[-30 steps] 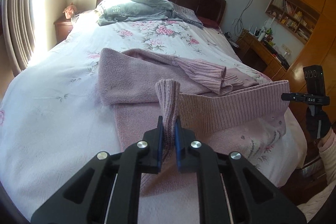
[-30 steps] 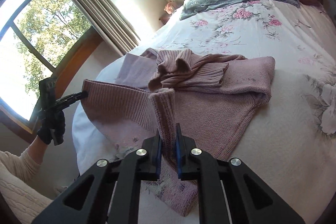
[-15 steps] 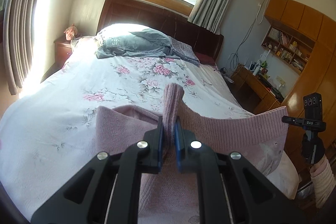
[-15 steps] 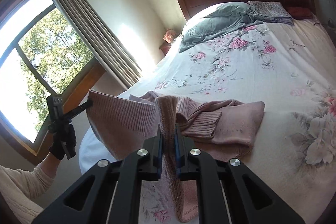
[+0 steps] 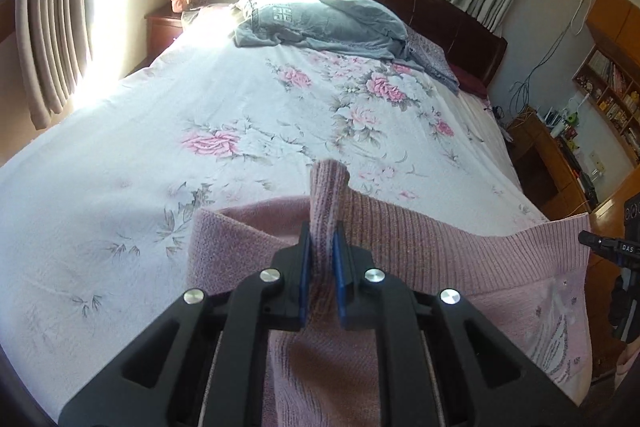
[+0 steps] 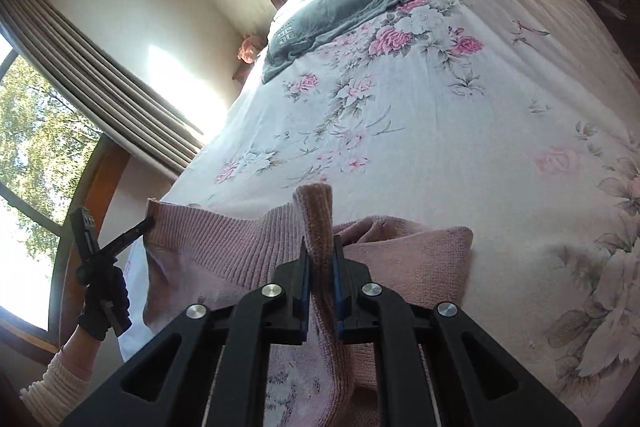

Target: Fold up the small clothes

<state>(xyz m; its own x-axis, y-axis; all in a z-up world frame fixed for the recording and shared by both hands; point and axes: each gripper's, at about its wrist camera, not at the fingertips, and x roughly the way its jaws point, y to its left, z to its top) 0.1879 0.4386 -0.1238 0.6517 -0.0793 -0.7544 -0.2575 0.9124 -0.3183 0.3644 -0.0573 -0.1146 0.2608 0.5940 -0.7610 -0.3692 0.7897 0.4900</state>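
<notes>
Both grippers, left point(image 5: 322, 259) and right point(image 6: 319, 267), clamp the ribbed hem of a pink sweater point(image 5: 460, 251). The hem stretches sideways between them above the floral bedspread point(image 5: 240, 115).

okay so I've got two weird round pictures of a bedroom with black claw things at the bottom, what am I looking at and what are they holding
No robot here: a person holds a two-finger tool in each hand, each carrying a wide-angle camera looking along its fingers. One picture comes from the left tool, the other from the right tool. Each view also catches the other tool off to the side, and the right one shows a gloved hand. Both tools are shut on the ribbed hem of a pink sweater, holding it stretched above a bed with a floral sheet. A grey garment lies near the headboard.
</notes>
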